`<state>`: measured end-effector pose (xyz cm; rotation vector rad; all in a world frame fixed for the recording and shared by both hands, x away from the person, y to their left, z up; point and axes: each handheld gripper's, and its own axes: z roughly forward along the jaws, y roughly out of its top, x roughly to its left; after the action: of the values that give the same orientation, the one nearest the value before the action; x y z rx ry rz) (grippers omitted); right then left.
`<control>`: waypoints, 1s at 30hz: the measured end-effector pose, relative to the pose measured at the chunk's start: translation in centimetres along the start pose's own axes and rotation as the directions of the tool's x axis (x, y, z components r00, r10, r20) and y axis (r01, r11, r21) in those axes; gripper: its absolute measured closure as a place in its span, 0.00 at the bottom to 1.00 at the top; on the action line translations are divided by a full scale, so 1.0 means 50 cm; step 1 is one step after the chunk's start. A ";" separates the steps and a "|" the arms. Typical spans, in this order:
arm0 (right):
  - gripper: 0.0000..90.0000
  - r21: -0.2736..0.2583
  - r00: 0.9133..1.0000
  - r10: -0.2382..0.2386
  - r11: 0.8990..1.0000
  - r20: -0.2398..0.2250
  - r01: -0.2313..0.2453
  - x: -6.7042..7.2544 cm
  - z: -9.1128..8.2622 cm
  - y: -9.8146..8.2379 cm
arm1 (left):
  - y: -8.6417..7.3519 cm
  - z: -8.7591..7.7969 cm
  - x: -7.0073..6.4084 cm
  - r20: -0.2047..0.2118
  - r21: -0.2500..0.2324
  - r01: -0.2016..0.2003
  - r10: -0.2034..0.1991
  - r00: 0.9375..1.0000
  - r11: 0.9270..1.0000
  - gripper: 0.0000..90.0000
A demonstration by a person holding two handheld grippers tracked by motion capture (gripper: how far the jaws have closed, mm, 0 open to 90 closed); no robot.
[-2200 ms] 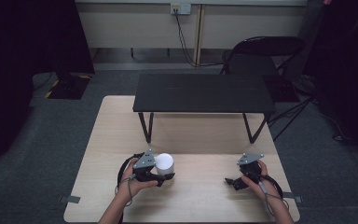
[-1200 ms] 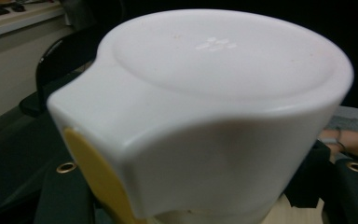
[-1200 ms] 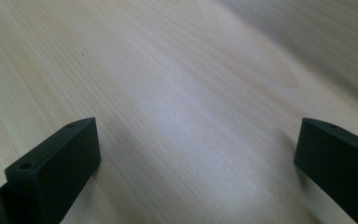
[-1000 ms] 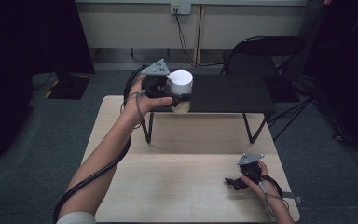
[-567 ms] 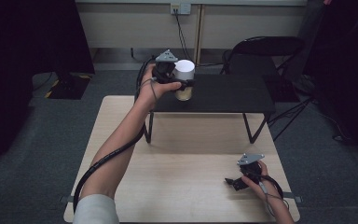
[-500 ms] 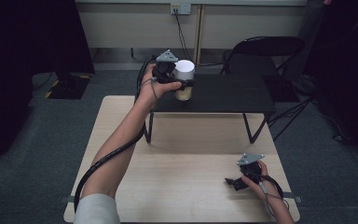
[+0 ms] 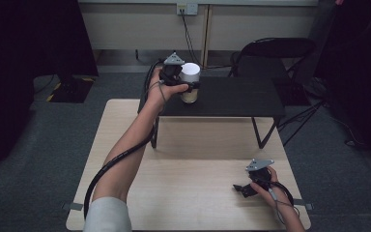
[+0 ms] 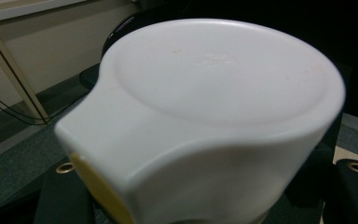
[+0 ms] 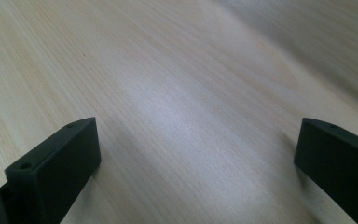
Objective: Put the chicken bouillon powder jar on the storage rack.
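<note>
Left gripper (image 7: 189, 87) holds white cup (image 7: 190, 83) tight over black shelf (image 7: 232, 96). Right gripper (image 7: 244, 189) wide open, nothing inside, on wooden table (image 7: 193, 193).

The right tool (image 9: 193, 163) hangs wide open over the wooden table (image 9: 177, 84).

Black chair (image 7: 275, 55) behind black low table (image 7: 232, 96), which stands on pale wooden desk (image 7: 188, 193). Wall socket (image 7: 187, 8) above, cables (image 7: 189, 34) hanging down.
</note>
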<state>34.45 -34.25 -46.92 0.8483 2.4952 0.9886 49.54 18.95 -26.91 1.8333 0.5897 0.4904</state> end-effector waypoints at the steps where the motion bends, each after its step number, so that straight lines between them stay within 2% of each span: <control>1: 0.00 0.000 1.000 0.000 1.000 0.000 0.000 0.000 0.000 0.000 | -0.002 0.000 0.002 0.004 -0.004 -0.003 0.003 1.000 1.000 0.34; 8: 0.00 0.001 1.000 0.000 1.000 0.000 0.000 0.000 0.000 0.000 | -0.002 -0.001 0.005 0.006 0.000 0.011 -0.011 1.000 1.000 0.34; 30: 0.00 0.000 1.000 0.000 1.000 0.000 0.000 0.000 0.000 0.000 | 0.011 0.001 0.012 0.019 0.028 0.007 -0.007 1.000 1.000 0.33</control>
<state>34.45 -34.25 -46.92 0.8486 2.4951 0.9883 50.15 19.12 -26.40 1.8596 0.5918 0.4614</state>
